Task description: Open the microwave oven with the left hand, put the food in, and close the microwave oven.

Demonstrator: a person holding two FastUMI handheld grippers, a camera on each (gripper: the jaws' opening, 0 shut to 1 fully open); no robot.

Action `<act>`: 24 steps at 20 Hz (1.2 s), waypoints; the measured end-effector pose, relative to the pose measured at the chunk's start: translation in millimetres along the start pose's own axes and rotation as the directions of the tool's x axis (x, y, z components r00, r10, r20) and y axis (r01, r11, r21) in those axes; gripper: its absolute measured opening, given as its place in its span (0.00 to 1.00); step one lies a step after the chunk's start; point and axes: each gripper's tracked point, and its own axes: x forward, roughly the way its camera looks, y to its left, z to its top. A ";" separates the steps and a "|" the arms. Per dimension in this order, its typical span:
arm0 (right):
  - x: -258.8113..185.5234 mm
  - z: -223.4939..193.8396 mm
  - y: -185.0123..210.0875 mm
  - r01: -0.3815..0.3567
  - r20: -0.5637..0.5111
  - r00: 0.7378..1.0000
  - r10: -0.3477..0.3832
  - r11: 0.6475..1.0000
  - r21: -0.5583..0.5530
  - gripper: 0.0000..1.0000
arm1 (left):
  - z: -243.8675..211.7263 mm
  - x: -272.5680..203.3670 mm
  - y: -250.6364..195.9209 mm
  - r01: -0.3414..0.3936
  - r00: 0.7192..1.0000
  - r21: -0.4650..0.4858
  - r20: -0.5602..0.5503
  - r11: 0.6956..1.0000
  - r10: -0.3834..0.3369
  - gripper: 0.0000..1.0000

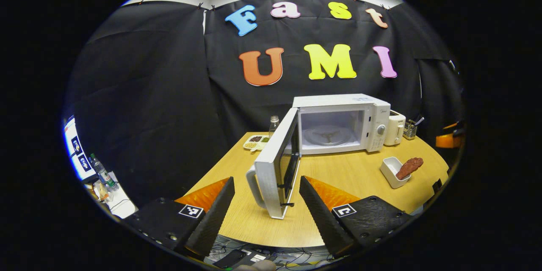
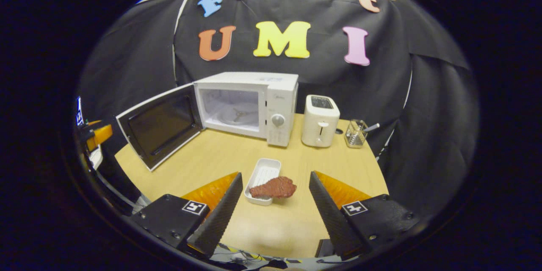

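- The wooden table [image 2: 203, 156] has bare surface in front of the microwave [image 2: 250, 101].
- The microwave door [image 1: 275, 169] stands swung wide open, its handle edge near the table's front edge; the cavity holds only the turntable [image 1: 328, 134].
- A toaster [image 2: 319, 120] stands just right of the microwave.
- The white tray [image 2: 262, 173] carries the food [image 2: 275, 187], overhanging its rim.
- The left gripper [image 1: 266, 216] and right gripper [image 2: 275, 216] are spread wide, holding nothing.
- Brand marks are too small to read.
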 end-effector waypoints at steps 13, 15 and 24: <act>118.6 -50.8 -11.7 -0.256 -0.205 0.910 0.360 0.879 0.402 0.80 | 85.8 37.1 -152.6 0.121 0.992 0.058 0.031 0.991 -0.123 0.95; 126.4 -52.1 -10.2 -0.283 -0.231 0.879 0.418 0.845 0.454 0.48 | 90.8 44.1 -166.4 0.106 0.994 0.054 0.021 0.993 -0.108 0.95; 121.3 -34.6 -4.7 -0.373 -0.241 0.777 0.581 0.733 0.569 0.16 | 84.3 44.3 -180.0 -0.031 0.998 0.042 -0.047 0.999 0.033 0.95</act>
